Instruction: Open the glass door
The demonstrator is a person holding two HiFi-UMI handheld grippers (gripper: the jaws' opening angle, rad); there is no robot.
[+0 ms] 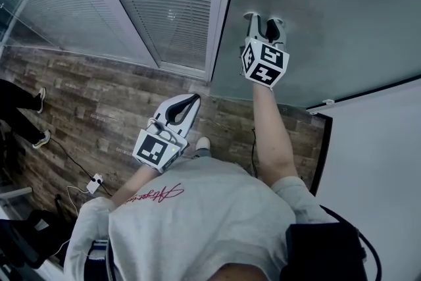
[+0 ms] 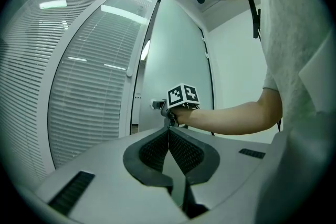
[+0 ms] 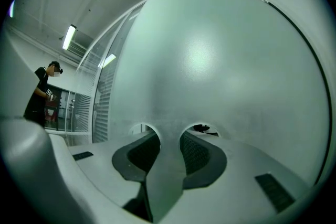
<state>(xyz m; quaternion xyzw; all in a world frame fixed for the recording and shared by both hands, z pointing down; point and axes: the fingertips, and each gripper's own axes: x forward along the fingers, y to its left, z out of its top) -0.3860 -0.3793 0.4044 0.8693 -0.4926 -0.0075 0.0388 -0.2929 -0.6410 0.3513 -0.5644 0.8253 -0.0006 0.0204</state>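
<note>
The frosted glass door fills the upper right of the head view, with its pale frame at its left edge. My right gripper is held out at arm's length, its fingertips up against the door's surface. Its jaws stand apart with nothing between them; in the right gripper view only the door shows ahead of them. My left gripper hangs back near my body, shut and empty, its tips meeting. From the left gripper view I see the right gripper at the door.
Left of the door stands a glass wall with slatted blinds. The floor is wood plank, with a cable and power strip on it. Another person's legs are at the far left. A white wall lies to the right.
</note>
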